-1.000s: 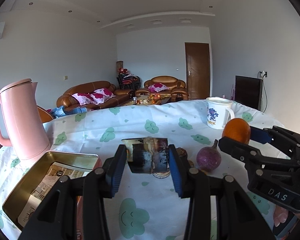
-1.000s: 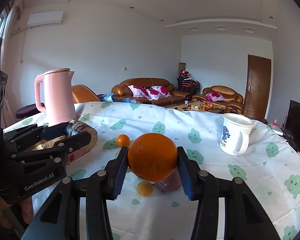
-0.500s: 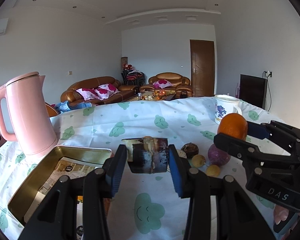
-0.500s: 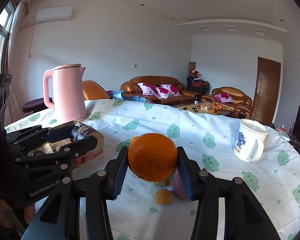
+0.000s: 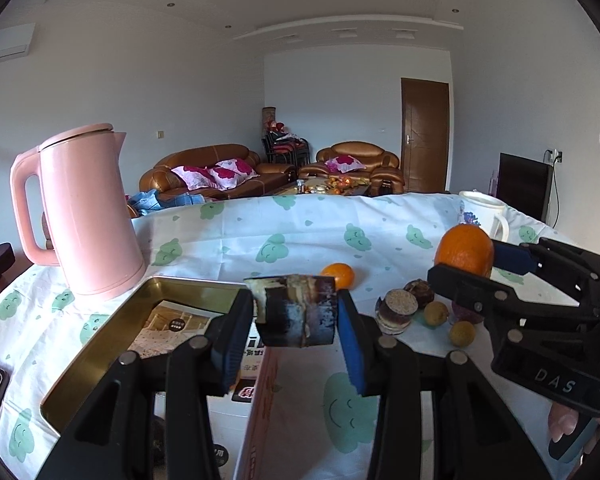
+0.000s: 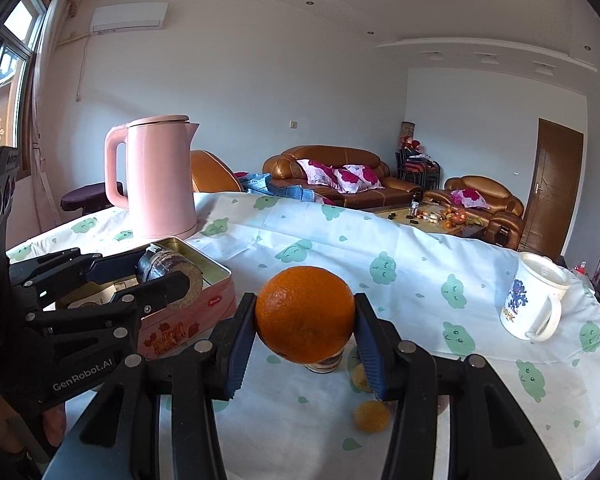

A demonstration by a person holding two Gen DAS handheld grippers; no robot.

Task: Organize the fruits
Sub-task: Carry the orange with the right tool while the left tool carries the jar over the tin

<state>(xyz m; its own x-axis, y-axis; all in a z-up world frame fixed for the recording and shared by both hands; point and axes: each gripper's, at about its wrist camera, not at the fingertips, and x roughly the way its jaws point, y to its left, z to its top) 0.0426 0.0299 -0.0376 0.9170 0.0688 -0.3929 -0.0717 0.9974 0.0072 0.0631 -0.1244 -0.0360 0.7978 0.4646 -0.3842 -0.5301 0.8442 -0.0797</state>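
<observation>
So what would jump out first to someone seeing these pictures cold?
Probably the big orange clamped in the right gripper above the table. Next, the dark sliced fruit pinched in the left gripper over the open gold tin, and the tall pink kettle behind it.

Glossy gold metal tin (image 5: 100,344), smooth matt pink kettle (image 5: 88,216), dimpled orange (image 6: 305,314), creased printed tablecloth (image 6: 420,280), glazed mug (image 6: 534,300).

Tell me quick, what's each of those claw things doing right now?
Left gripper: closed on a dark, halved fruit.
Right gripper: closed on an orange.
</observation>
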